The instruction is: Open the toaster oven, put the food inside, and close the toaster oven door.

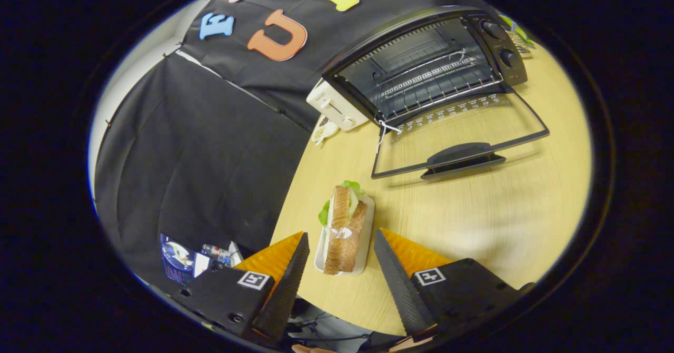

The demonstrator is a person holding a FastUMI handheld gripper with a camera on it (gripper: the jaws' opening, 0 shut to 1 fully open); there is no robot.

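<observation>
Jaws (339,247) released, straddling sandwich (343,229) on its tray (368,221). Toaster oven (426,66) at one o'clock beyond, door (458,142) down on counter (500,211).

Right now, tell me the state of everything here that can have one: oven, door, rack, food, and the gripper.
toaster oven: open, cavity holds no food
oven door: folded down flat above the table
wire rack: inside the oven, bare
sandwich: on edge in its white tray, on the table, not yet loaded
gripper: open, fingers either side of the tray's near end, not pressing

Matt wood table (474,211); oven (421,63) with wire metal rack (437,87).
</observation>
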